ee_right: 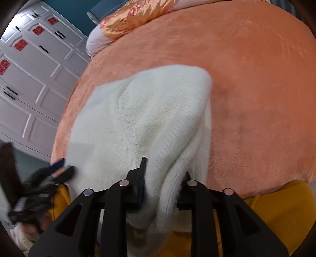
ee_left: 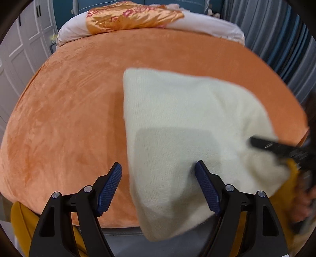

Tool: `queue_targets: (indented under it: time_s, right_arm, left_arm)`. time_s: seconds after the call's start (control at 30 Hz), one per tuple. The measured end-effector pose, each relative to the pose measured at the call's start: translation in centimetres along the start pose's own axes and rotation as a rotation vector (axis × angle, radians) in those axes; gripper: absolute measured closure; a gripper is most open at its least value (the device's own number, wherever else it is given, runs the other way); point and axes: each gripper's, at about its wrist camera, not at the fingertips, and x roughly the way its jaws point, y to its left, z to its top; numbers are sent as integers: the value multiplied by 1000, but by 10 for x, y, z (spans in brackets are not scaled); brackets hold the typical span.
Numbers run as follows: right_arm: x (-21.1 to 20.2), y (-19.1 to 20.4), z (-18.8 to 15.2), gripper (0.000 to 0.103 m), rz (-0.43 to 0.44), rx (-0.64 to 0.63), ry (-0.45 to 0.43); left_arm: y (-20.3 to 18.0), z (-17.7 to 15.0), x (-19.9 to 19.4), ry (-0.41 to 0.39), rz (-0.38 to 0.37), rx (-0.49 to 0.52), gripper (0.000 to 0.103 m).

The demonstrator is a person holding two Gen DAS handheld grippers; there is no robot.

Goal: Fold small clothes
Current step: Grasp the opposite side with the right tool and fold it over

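Observation:
A cream knitted sweater lies on the orange bedspread, its near end hanging over the bed's front edge. My left gripper is open above the sweater's left border; its right finger is over the knit and its left finger over bare bedspread. Nothing is pinched between them. In the right wrist view, a thick fold of the sweater is bunched between the fingers of my right gripper, which is shut on it; the cloth hides the right fingertip. The left gripper shows blurred at lower left.
A pillow with an orange flowered satin cover lies at the head of the bed. White panelled wardrobe doors stand to the left, blue-grey curtains to the right. Mustard-yellow fabric shows below the bed's front edge.

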Motion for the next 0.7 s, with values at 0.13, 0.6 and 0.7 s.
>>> queue_targets:
  time_s: [0.13,0.6,0.7]
  right_arm:
    - [3,-13,11,73,73,94,14]
    - [43,2,42,81,-103,-57,46]
    - [18,3,33,79,-80,2,-22]
  left_arm:
    - [3,-6,8,14,10,24,27]
    - [12,-3,15,40,-38,-29,25]
    - [13,-5,17,45,-30,-34,25]
